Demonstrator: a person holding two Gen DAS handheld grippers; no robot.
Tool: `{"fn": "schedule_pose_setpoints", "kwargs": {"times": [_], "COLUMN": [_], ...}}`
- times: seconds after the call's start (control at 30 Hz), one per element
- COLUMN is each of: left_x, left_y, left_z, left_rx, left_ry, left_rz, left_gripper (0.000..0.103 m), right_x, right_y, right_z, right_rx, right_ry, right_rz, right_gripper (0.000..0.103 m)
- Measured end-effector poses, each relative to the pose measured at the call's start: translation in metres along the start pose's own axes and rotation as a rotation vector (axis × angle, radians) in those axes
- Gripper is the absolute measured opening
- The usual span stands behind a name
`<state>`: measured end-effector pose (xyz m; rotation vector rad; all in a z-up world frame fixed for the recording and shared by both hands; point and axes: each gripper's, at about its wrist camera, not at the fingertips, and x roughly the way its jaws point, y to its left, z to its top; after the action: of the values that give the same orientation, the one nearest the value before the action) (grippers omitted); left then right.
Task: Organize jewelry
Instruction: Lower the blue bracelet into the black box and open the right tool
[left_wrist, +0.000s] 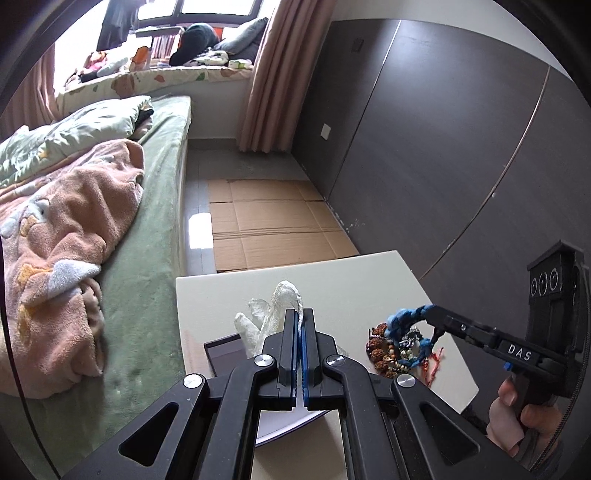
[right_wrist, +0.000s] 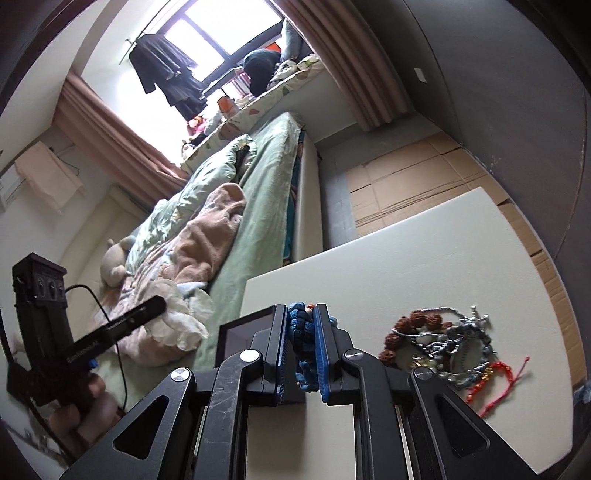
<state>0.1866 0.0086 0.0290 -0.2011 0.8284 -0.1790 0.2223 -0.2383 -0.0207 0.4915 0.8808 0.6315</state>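
A blue braided bracelet (right_wrist: 302, 339) is clamped in the right tool (right_wrist: 301, 345), lifted above the jewelry pile (right_wrist: 443, 343) lying on the white counter (right_wrist: 424, 258). A crumpled white bag (left_wrist: 273, 314) is pinched in the narrow left tool (left_wrist: 300, 332), over a dark box (left_wrist: 225, 352).

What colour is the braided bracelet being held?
Blue; the bracelet shows best in the right wrist view.

A bedroom. A bed (left_wrist: 147, 229) with a green cover stretches ahead and to the left, a pink fleece blanket (left_wrist: 66, 236) bunched on it. Flattened cardboard (left_wrist: 273, 221) covers the floor straight ahead. A dark grey wardrobe (left_wrist: 443, 140) fills the right side. Pink curtains (left_wrist: 269, 81) frame a bright window (right_wrist: 221, 37) far ahead, dark clothes (right_wrist: 166, 74) hanging there.
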Motion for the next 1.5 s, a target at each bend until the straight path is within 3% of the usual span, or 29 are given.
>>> {"fn": "schedule_pose_setpoints", "kwargs": {"times": [0.17, 0.23, 0.27, 0.3, 0.37, 0.5, 0.67, 0.77, 0.8, 0.83, 0.9, 0.93, 1.0, 1.1, 1.37, 1.5], "left_x": [0.011, 0.013, 0.012, 0.01, 0.002, -0.012, -0.014, -0.014, -0.014, -0.013, -0.012, -0.011, -0.011, -0.012, -0.002, 0.007], "left_y": [0.018, 0.03, 0.034, 0.039, 0.048, 0.064, 0.081, 0.084, 0.083, 0.082, 0.077, 0.074, 0.067, 0.057, 0.022, 0.002], "left_z": [-0.008, -0.008, -0.008, -0.007, -0.005, -0.001, 0.0, -0.001, -0.001, 0.0, -0.001, -0.001, -0.001, 0.0, 0.0, 0.0], "left_rx": [-0.043, -0.078, -0.092, -0.106, -0.13, -0.163, -0.201, -0.212, -0.215, -0.213, -0.198, -0.186, -0.162, -0.138, -0.065, -0.043], "left_ry": [0.078, 0.082, 0.079, 0.069, 0.022, -0.04, -0.055, -0.062, -0.061, -0.062, -0.066, -0.069, -0.078, -0.091, -0.073, -0.061], "left_rz": [-0.001, -0.003, 0.006, 0.014, 0.033, 0.087, 0.118, 0.132, 0.121, 0.113, 0.117, 0.118, 0.107, 0.093, 0.026, -0.017], "left_gripper": [0.005, 0.017, 0.043, 0.078, 0.1, 0.1, 0.1, 0.1, 0.1, 0.1, 0.1, 0.1, 0.103, 0.103, 0.103, 0.103], "right_x": [0.019, 0.026, 0.03, 0.034, 0.042, 0.057, 0.074, 0.085, 0.088, 0.088, 0.082, 0.076, 0.063, 0.039, -0.017, -0.037], "right_y": [0.018, 0.025, 0.027, 0.03, 0.035, 0.046, 0.054, 0.056, 0.054, 0.049, 0.043, 0.041, 0.034, 0.022, -0.02, -0.041], "right_z": [0.005, 0.005, 0.005, 0.004, 0.003, -0.003, -0.013, -0.017, -0.019, -0.021, -0.021, -0.02, -0.018, -0.017, -0.009, -0.01], "right_rx": [-0.012, -0.014, -0.016, -0.017, -0.024, -0.029, -0.02, -0.038, -0.035, -0.025, -0.03, -0.036, -0.033, -0.027, -0.005, 0.036], "right_ry": [0.016, 0.025, 0.032, 0.04, 0.061, 0.101, 0.153, 0.184, 0.213, 0.233, 0.209, 0.194, 0.169, 0.12, 0.039, 0.033], "right_rz": [0.05, 0.07, 0.079, 0.092, 0.113, 0.157, 0.208, 0.143, 0.136, 0.121, 0.083, 0.073, 0.061, 0.034, -0.114, -0.139], "right_gripper": [0.015, 0.015, 0.015, 0.015, 0.015, 0.015, 0.015, 0.02, 0.031, 0.052, 0.076, 0.084, 0.088, 0.103, 0.103, 0.103]}}
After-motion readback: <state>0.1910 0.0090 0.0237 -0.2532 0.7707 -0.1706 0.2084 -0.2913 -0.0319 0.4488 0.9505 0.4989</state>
